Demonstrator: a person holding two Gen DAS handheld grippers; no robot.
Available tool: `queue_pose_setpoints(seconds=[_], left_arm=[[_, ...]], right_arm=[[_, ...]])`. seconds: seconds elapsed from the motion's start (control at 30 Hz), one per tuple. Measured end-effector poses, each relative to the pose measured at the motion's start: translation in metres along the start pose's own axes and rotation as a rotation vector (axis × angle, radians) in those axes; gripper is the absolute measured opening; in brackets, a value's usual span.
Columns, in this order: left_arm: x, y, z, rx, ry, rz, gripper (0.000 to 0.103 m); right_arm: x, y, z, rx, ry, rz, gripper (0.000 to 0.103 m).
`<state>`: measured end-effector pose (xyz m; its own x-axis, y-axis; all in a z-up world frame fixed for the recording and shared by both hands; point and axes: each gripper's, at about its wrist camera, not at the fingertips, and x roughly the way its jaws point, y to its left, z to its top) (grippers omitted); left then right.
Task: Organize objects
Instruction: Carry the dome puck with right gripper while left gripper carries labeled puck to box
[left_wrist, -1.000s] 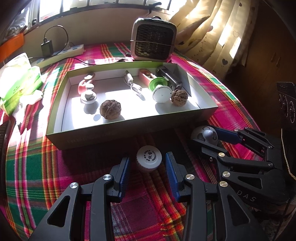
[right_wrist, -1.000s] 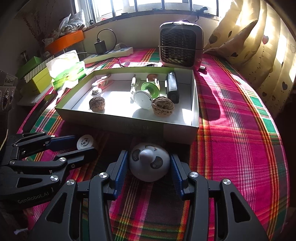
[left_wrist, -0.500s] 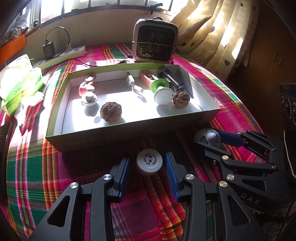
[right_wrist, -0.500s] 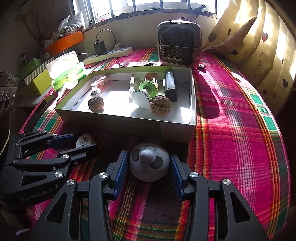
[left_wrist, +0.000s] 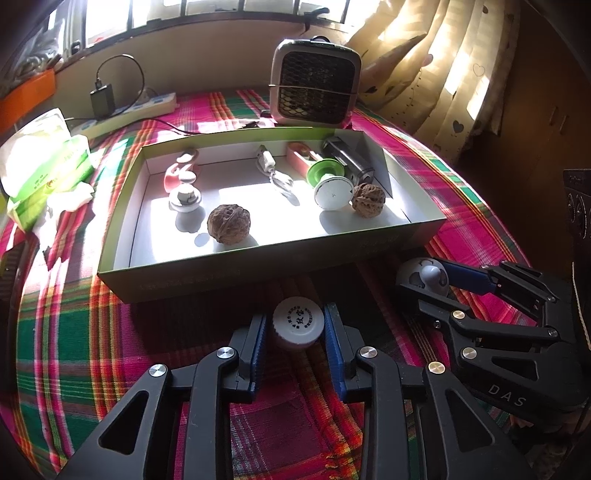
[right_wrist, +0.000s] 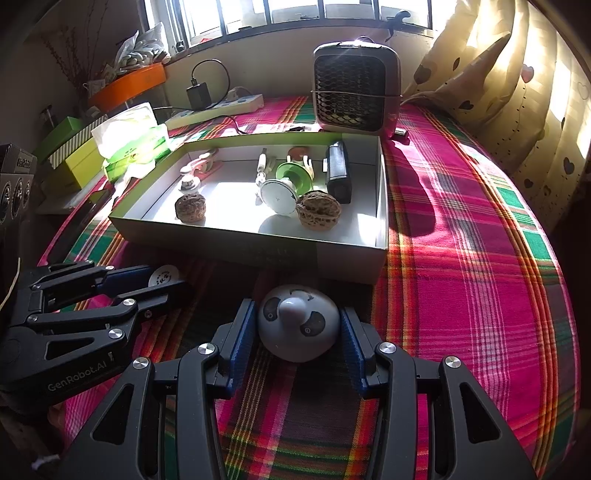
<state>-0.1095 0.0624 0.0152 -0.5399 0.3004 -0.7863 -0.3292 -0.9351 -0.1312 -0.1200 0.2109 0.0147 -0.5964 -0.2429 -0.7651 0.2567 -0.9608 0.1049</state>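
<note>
A small bottle with a white printed cap (left_wrist: 298, 320) stands on the plaid cloth just in front of the box. My left gripper (left_wrist: 295, 332) straddles it, and its jaws are closing, with the blue pads (left_wrist: 332, 339) up against the bottle's sides. A grey-white round panda toy (right_wrist: 298, 326) rests on the cloth between the pads of my right gripper (right_wrist: 298, 332), which is shut on it. Each gripper also shows in the other's view: the right gripper (left_wrist: 428, 280) and the left gripper (right_wrist: 162, 282). Behind both lies the open green-rimmed box (left_wrist: 258, 273).
The box (right_wrist: 347, 254) holds two walnuts (left_wrist: 229, 224), a green-and-white spool (left_wrist: 330, 186), a black case, a pink holder and small bits. Behind it stand a small heater (left_wrist: 314, 88), a power strip with charger (left_wrist: 129, 110) and a green tissue pack (left_wrist: 44, 162). Curtains hang on the right.
The left gripper's jaws have narrowed onto the small bottle, which stood loose between them before. The right gripper and the panda toy have stayed put.
</note>
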Motion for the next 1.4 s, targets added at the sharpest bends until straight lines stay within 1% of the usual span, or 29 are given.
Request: queue_pose_setpoints(seconds=[0.43, 0.77, 1.4], left_arm=[[-0.003, -0.001, -0.001, -0.001, -0.005, 0.004, 0.026], [-0.015, 0.004, 0.003, -0.012, -0.041, 0.009, 0.026], [-0.032, 0.017, 0.017, -0.019, -0.097, 0.02, 0.026]], right_arm=[[-0.001, -0.001, 0.0, -0.004, -0.007, 0.0, 0.045], [-0.008, 0.004, 0.004, -0.013, -0.03, 0.003, 0.045], [-0.015, 0.018, 0.023, -0.05, -0.074, 0.001, 0.045]])
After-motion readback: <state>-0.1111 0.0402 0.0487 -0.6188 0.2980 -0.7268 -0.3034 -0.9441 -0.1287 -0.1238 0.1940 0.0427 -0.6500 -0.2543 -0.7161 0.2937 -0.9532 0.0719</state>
